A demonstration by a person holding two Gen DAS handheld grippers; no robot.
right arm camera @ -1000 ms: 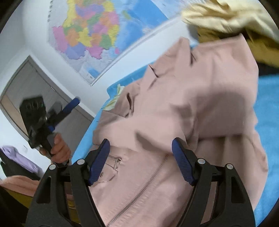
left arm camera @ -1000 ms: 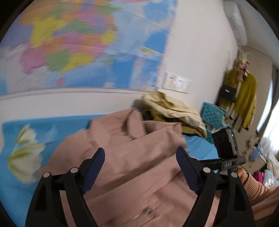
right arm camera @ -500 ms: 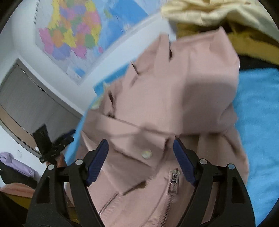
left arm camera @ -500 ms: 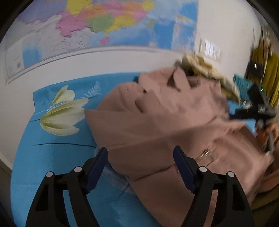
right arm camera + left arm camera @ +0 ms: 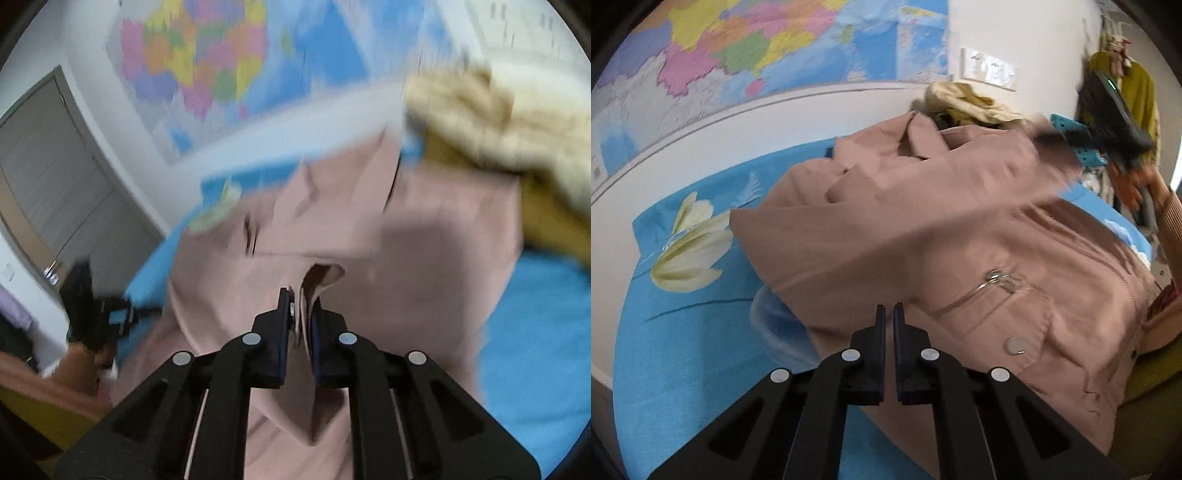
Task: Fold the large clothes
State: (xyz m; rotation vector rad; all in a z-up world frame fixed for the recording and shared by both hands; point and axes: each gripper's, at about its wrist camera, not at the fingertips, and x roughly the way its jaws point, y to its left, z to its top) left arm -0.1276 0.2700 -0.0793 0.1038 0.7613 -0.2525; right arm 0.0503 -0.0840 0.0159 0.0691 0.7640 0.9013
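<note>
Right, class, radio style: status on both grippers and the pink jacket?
Left gripper just closed, pinching pink jacket edge. Right gripper just closed, jacket fabric bunched between jaws. Jacket spread on blue bedsheet. Beige clothes pile beyond the collar, not blocking.

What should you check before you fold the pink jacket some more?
1. Right tongs have a grip: ok. They have just closed, and a fold of the pink jacket is pinched between them.
2. Left tongs have a grip: cannot tell. They have just closed over the jacket's near edge, but no cloth shows between them.
3. Jacket lies on the blue bedsheet: ok.
4. Zipper pocket is flat: ok, it faces up.
5. Room to fold: not ok. The pile of yellow clothes sits right by the collar.
6. Picture is sharp: not ok, the right view is blurry.
</note>
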